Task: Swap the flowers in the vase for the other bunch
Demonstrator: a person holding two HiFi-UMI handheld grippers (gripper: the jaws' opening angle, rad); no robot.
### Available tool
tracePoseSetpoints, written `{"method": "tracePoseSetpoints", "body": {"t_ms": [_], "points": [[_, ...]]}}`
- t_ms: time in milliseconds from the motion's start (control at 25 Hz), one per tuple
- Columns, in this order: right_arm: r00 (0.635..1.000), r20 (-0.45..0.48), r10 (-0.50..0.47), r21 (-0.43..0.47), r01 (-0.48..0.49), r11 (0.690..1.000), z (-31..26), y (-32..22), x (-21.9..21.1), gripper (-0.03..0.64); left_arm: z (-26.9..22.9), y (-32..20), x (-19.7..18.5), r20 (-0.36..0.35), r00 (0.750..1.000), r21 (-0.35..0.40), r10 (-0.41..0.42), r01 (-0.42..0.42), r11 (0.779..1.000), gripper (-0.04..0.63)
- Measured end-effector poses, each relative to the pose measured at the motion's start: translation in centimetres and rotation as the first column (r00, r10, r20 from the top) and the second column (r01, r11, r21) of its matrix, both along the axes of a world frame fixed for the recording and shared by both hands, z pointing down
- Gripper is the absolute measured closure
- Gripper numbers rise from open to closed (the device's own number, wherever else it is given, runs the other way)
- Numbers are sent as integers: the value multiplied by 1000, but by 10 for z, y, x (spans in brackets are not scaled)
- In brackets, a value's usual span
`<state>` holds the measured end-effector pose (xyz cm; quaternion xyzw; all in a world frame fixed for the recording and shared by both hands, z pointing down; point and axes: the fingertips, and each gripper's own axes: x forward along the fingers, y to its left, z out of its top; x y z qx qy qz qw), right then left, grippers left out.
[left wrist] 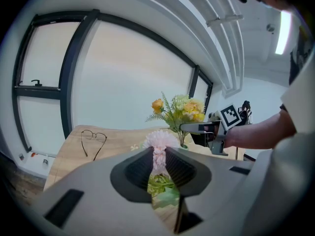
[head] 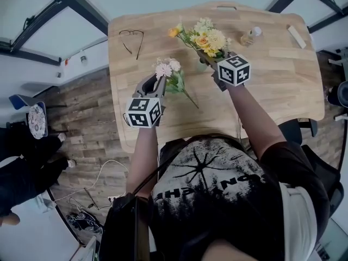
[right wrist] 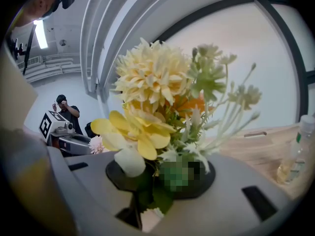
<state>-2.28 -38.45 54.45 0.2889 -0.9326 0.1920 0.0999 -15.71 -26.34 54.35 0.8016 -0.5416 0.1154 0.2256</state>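
Observation:
A yellow and cream bunch (head: 206,37) stands upright near the table's far middle, its stems going down into a small glass vase (head: 202,65). My right gripper (head: 211,60) is at those stems just above the vase. In the right gripper view the bunch (right wrist: 147,82) fills the picture, and its stems lie in the gap of my right gripper (right wrist: 152,181), whose jaws look loose around them. My left gripper (head: 156,79) is shut on a pink bunch (head: 168,67) and holds it above the table, left of the vase. The pink bloom (left wrist: 158,139) sticks out past the pads.
The wooden table (head: 272,86) carries eyeglasses (head: 132,38) at its far left, a small bottle (head: 252,35) and a white block (head: 296,36) at its far right. A person (head: 22,173) is on the floor to the left. An office chair (head: 304,129) stands at the right.

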Motion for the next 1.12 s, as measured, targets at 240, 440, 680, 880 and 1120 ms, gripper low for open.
{"method": "tracePoseSetpoints", "body": {"t_ms": [240, 440, 680, 880, 1120], "points": [[1000, -14, 12, -25, -12, 1000, 7, 1, 2, 439, 0, 1, 2, -2, 1000, -2, 5, -5, 1000, 506], [999, -35, 31, -52, -32, 998, 14, 0, 6, 370, -3, -1, 4, -1, 1000, 4, 8, -8, 1000, 506], [997, -47, 56, -68, -59, 996, 18, 4, 12, 350, -6, 2, 4, 4, 1000, 12, 7, -7, 1000, 506], [996, -57, 64, -81, -68, 994, 18, 9, 17, 350, -15, 2, 4, 9, 1000, 29, 6, -6, 1000, 506], [996, -65, 62, -93, -68, 993, 21, 19, 22, 350, -22, 4, 6, 15, 1000, 48, 6, -7, 999, 506]]}}
